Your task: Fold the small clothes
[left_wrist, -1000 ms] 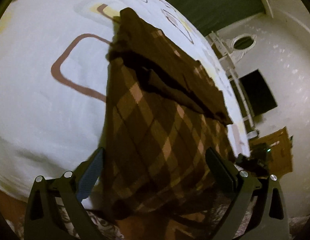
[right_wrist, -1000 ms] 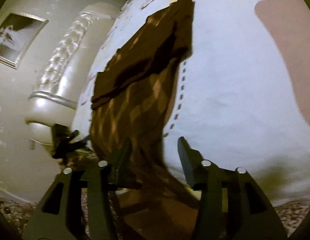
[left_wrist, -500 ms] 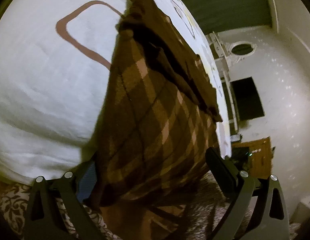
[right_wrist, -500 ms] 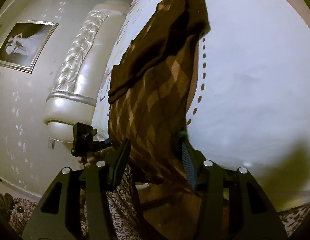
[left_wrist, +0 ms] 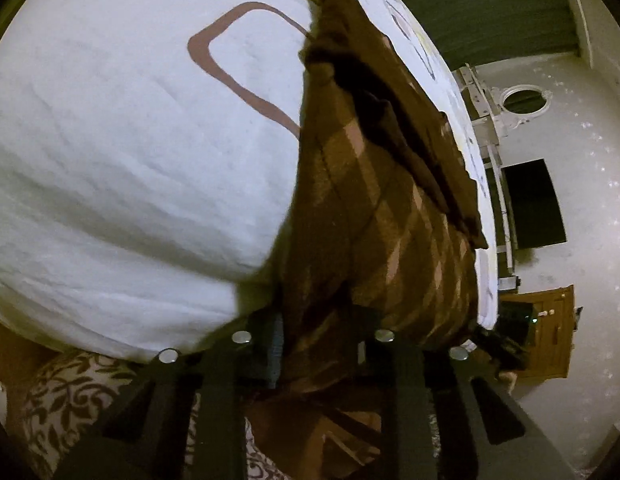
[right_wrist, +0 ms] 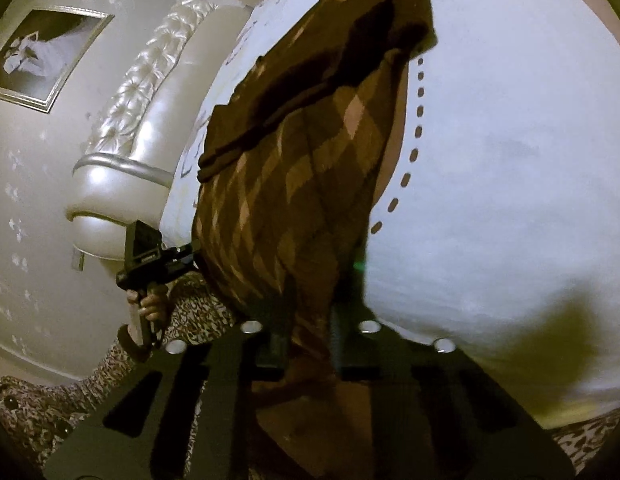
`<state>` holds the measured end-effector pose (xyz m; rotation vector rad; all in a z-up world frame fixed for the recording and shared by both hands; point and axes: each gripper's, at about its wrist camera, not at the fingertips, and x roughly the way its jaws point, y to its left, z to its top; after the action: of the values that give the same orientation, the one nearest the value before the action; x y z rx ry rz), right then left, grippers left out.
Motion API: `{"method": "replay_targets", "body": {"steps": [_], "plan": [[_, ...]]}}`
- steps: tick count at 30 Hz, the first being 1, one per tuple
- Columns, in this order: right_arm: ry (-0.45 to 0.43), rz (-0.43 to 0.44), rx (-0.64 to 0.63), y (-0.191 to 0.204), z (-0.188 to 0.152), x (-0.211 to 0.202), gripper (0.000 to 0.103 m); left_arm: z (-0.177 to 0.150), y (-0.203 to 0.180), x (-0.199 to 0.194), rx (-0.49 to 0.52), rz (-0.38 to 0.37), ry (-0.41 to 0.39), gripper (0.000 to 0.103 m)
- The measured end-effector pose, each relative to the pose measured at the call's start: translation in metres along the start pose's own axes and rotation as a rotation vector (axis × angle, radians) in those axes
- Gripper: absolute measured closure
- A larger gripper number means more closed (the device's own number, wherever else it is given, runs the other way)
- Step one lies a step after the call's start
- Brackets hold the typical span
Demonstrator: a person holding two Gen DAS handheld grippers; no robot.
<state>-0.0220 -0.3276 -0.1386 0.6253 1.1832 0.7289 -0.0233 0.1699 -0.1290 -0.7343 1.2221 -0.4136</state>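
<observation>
The left gripper (left_wrist: 316, 340) has just been closing and now pinches the near edge of the brown checked garment (left_wrist: 374, 208) – cloth bunched between its 2 fingers – which lies on the white bedcover (left_wrist: 130, 160).

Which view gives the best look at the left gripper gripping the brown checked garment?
The right wrist view: it shows the left gripper whole from the side, hand on its handle, at the brown checked garment's hem. The left wrist view shows only its own dark fingers shut on the cloth.
</observation>
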Motion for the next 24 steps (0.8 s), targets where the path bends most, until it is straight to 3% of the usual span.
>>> {"method": "replay_targets", "body": {"steps": [1, 6, 10, 13, 18, 24], "plan": [[0.006, -0.003, -0.006, 0.000, -0.001, 0.001, 0.099, 0.000, -0.001, 0.001, 0.010, -0.016, 0.009, 0.097], [-0.039, 0.037, -0.014, 0.011, 0.004, -0.010, 0.100, 0.000, -0.022, -0.004, 0.107, -0.009, -0.012, 0.098], [-0.106, 0.104, -0.015, 0.020, 0.017, -0.027, 0.100, 0.019, -0.025, -0.019, 0.064, -0.062, -0.080, 0.099], [-0.162, 0.120, 0.001, 0.016, 0.031, -0.037, 0.100, 0.043, -0.030, -0.027, 0.058, -0.054, -0.132, 0.099], [-0.225, 0.099, 0.074, -0.010, 0.055, -0.040, 0.100, 0.079, -0.030, -0.014, 0.015, -0.033, -0.173, 0.099], [-0.241, 0.049, 0.164, -0.040, 0.071, -0.018, 0.100, 0.102, -0.027, 0.014, 0.017, 0.038, -0.140, 0.099]]}}
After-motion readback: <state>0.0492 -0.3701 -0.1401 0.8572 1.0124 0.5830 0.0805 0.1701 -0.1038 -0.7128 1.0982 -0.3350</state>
